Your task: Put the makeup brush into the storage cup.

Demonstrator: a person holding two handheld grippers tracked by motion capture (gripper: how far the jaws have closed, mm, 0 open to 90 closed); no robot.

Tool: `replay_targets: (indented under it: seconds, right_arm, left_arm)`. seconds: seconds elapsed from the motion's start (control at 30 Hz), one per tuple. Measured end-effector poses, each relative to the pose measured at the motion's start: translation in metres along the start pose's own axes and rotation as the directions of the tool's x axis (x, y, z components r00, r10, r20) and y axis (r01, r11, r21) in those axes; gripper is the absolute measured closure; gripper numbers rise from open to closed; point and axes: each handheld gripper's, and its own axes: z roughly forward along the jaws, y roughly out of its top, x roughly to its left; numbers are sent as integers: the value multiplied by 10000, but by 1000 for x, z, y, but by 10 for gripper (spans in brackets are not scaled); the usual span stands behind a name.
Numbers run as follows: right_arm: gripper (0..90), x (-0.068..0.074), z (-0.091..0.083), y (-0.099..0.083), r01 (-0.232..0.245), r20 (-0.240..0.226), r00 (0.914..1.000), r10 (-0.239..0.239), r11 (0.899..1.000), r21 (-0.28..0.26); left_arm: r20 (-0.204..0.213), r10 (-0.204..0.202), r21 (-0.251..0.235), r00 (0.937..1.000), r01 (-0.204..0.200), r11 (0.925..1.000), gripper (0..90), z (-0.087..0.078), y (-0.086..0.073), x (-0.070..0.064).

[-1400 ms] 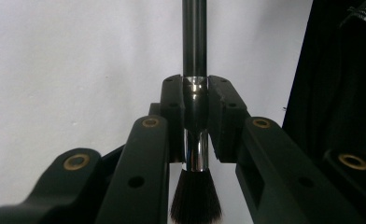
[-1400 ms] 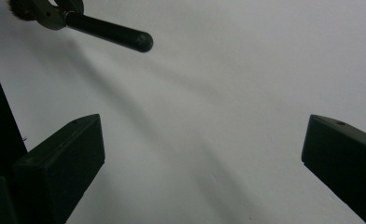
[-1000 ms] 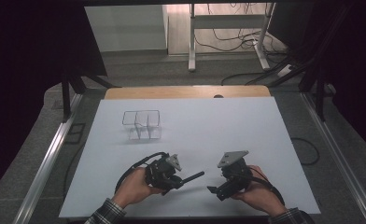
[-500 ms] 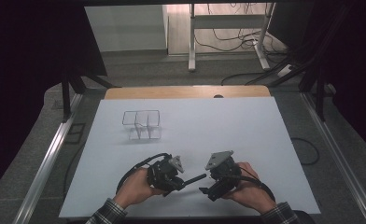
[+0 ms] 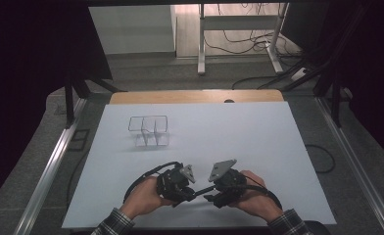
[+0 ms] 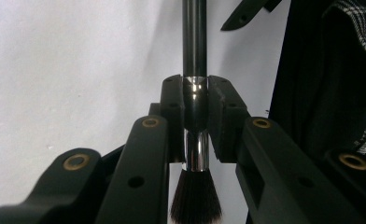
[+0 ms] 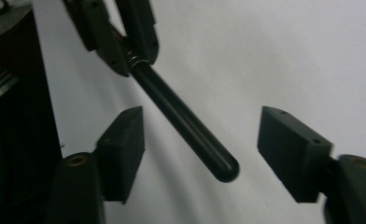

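Note:
A black-handled brush (image 6: 193, 37) with a silver ferrule and dark bristles is clamped at the ferrule by my left gripper (image 6: 193, 100), which is shut on it. In the high view, the left gripper (image 5: 178, 183) and right gripper (image 5: 223, 188) are close together near the table's front edge, the brush (image 5: 203, 191) spanning between them. The right gripper (image 7: 202, 140) is open, its jaws standing on either side of the rounded end of the brush handle (image 7: 186, 123) without touching it. The left gripper (image 7: 120, 42) appears beyond, at the upper left.
A clear acrylic holder (image 5: 148, 129) with compartments stands on the white table top (image 5: 239, 137), back left of the grippers. A wooden strip (image 5: 195, 96) runs along the far edge. Metal rails (image 5: 48, 171) flank the table.
The right gripper has moved left toward the left gripper, and its open jaws now straddle the end of the brush handle. The left gripper has barely shifted.

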Motion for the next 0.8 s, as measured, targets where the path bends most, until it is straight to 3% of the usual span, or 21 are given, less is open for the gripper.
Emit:
replay_targets:
  seconds: [0.3,0.57,0.67,0.7,0.73,0.77,0.8]
  right_arm:
    - [444,6,2,2,727,-6,9974,-727,9973,44]
    - [659,6,4,-1,1076,-664,9922,-1055,9938,284]
    - [784,8,2,0,1226,-1553,9813,-1137,9912,494]
    - [789,9,2,0,1118,-1832,9778,-1015,9926,470]
    - [790,10,1,1,995,-1766,9802,-898,9939,471]
    - [790,8,0,2,936,-1847,9792,-838,9946,451]
    - [790,6,-3,1,724,-1919,9792,-663,9971,249]
  left_arm:
    - [93,108,230,9999,-110,9997,776,1,2,-2]
    - [271,179,-35,9995,-178,9998,768,-1,2,-3]
    - [253,189,-340,9995,-180,9993,713,-5,1,-1]
    - [130,178,-485,9998,-172,9987,708,-8,0,-1]
    - [-216,185,-697,9996,-200,9974,682,-9,-1,-1]
    - [-577,169,-960,9982,-224,9951,571,-11,-2,-1]
    - [-671,138,-1068,9977,-209,9941,456,-12,-2,-1]
